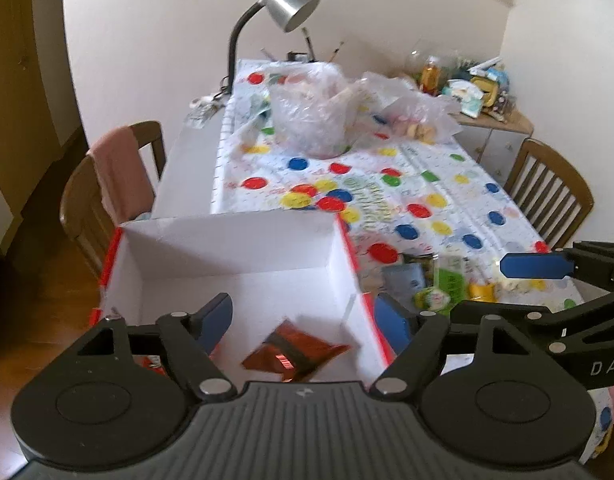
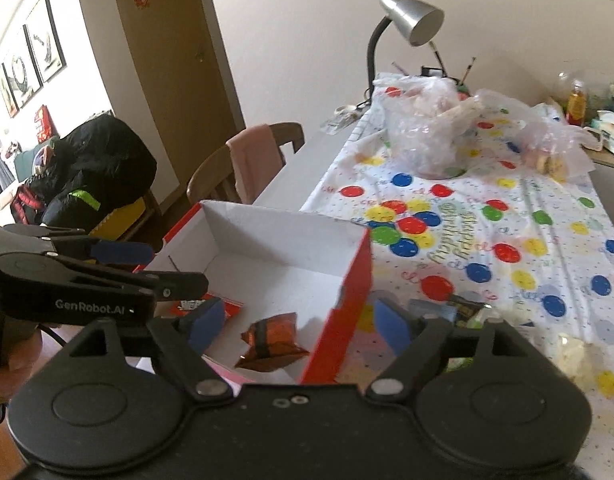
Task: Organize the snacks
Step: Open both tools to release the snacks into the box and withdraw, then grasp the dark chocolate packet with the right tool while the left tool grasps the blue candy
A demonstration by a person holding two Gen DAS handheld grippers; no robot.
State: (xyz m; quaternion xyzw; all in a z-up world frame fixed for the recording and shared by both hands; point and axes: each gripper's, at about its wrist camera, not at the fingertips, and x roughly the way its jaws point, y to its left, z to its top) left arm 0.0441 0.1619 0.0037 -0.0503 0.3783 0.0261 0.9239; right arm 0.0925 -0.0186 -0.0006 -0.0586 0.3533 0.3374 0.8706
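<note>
Left hand-held gripper (image 1: 307,320): jaws spread wide with nothing between the blue pads (image 1: 217,322), poised above the open box.
Right hand-held gripper (image 2: 295,326): also spread wide and empty; one pad hung over the box interior, the other outside its red wall, so the wall stood between the pads without touching either (as far as the blur allowed).
Box (image 1: 235,252): white inside, red outside, lid off, sitting at the near left corner of the counter (image 1: 459,200).
Copper snack packet (image 1: 297,354): lay loose on the box floor near the front, free of both grippers (crumpled foil with a dark band across it).
Red-and-white packet (image 2: 205,307): lay on the box floor at the left side, partly hidden behind a pad.
Loose snacks (image 1: 439,284): a small heap of green, yellow and dark wrappers on the counter just beside the box's right wall, along the near edge.
Tablecloth (image 2: 507,248): white with coloured dots, covering the counter.
Plastic bags (image 1: 311,116): clear, crumpled, towards the far end of the counter.
Desk lamp (image 1: 283,4): silver shade, at the far left corner.
Chair (image 1: 107,196): at the left edge, a pink cloth over its back.
</note>
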